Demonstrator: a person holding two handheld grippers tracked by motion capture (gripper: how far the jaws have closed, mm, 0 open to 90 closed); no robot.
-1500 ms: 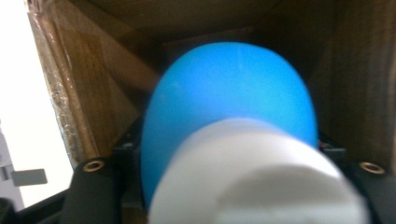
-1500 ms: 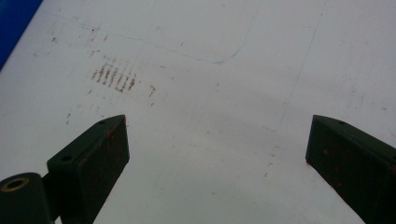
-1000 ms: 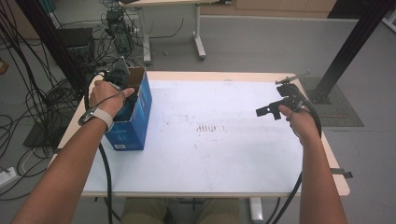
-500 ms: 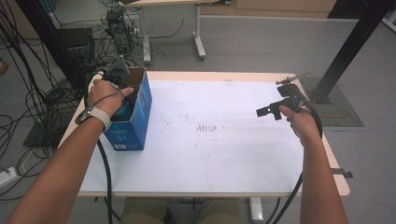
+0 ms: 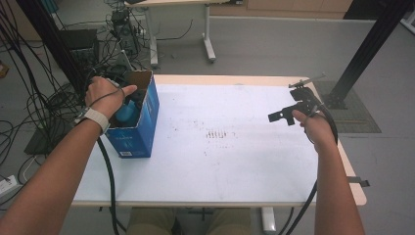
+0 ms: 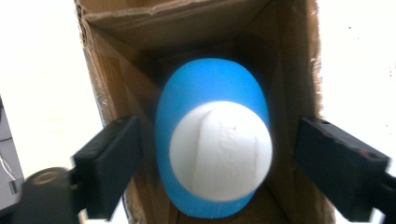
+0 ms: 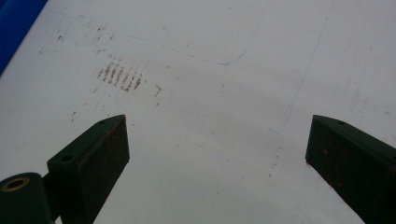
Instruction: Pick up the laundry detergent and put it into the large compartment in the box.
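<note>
1. The blue bottle with its white cap sits inside the open cardboard box, cap facing up toward your left gripper.
2. Your left gripper's fingers have just been opening; they now stand spread on either side of the bottle, with gaps between pads and bottle.
3. The box stands at the left end of the counter, and your left hand hangs over its open top.
4. Your right gripper hovers far to the right of the box, above the counter's right edge, its fingers spread wide and holding nothing.
5. A patch of brown marks lies on the counter between box and right gripper.
</note>
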